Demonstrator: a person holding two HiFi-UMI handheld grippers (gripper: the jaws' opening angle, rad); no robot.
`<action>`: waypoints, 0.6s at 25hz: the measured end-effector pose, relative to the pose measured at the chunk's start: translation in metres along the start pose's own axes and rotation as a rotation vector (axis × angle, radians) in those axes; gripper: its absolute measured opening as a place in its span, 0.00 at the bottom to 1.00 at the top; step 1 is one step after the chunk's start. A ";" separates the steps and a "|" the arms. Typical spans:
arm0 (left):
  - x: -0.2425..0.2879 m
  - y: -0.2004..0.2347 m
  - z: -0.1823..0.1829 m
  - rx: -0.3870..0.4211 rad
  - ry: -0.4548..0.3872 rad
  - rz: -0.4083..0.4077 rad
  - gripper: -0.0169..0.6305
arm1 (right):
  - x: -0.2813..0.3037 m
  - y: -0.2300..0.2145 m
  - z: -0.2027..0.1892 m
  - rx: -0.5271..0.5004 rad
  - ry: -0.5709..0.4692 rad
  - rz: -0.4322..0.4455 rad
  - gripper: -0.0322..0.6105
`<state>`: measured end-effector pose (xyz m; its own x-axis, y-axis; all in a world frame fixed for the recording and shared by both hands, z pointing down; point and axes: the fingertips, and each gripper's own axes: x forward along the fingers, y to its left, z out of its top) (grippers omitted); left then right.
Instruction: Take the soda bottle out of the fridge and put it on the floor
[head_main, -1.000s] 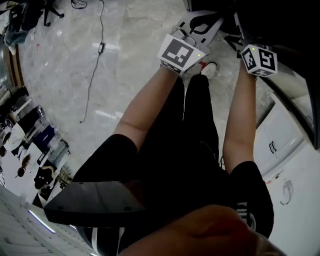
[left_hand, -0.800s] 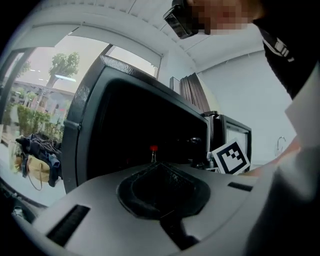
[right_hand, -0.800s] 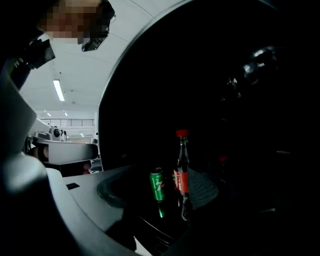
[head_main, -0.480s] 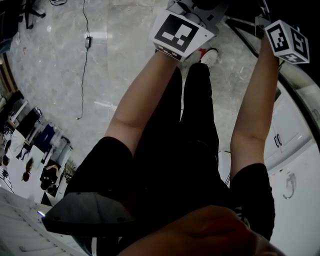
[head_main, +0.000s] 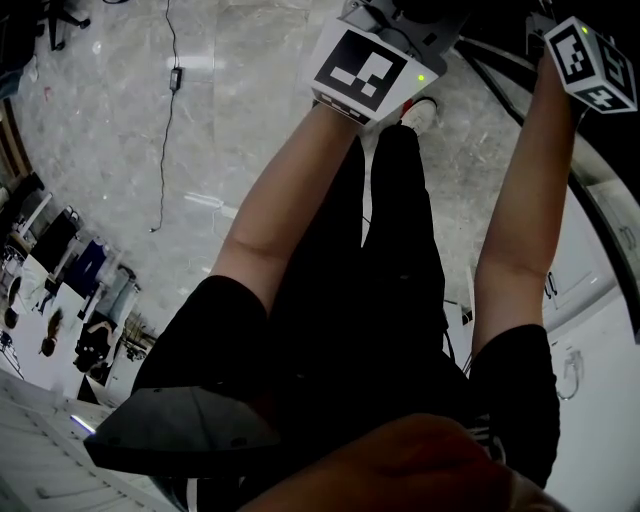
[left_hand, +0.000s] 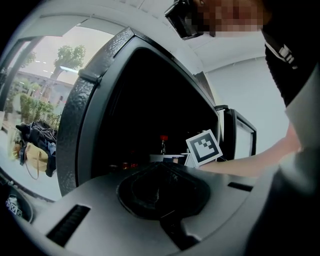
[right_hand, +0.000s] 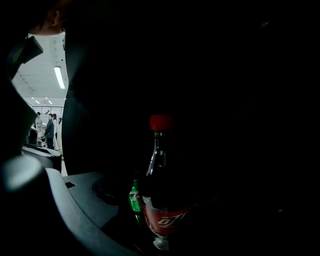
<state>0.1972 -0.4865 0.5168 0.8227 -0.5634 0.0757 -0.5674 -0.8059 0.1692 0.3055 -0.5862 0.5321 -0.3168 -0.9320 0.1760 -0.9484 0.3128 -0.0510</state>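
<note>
A dark cola bottle with a red cap and red label stands upright in the unlit fridge, straight ahead in the right gripper view. My right gripper's jaws are opening around it. Only the grey left jaw shows, apart from the bottle, and no pad presses on it. From the left gripper view the bottle's red cap shows in the fridge's dark opening, next to the right gripper's marker cube. My left gripper hangs outside the fridge, its jaws together and empty. Both cubes sit at the head view's top.
A green soda bottle stands just behind and left of the cola bottle. The white fridge door is at the right. The person's legs and a shoe stand on the marble floor, where a cable trails. Several people stand far off.
Both arms have stretched forward, so the marker cubes have moved up to the top edge of the head view. The right arm reaches further toward the fridge.
</note>
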 end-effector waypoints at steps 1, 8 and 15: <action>0.000 0.002 0.001 -0.004 -0.003 0.002 0.03 | 0.000 0.001 0.000 -0.005 -0.001 0.002 0.59; -0.006 0.005 -0.002 -0.005 -0.006 0.023 0.03 | -0.003 0.012 0.005 -0.022 -0.025 0.016 0.55; -0.028 -0.006 -0.011 -0.010 -0.008 0.033 0.03 | -0.025 0.049 0.009 -0.044 -0.041 0.079 0.55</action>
<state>0.1780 -0.4644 0.5247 0.8034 -0.5909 0.0738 -0.5937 -0.7851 0.1767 0.2668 -0.5492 0.5163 -0.3919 -0.9104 0.1326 -0.9194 0.3928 -0.0202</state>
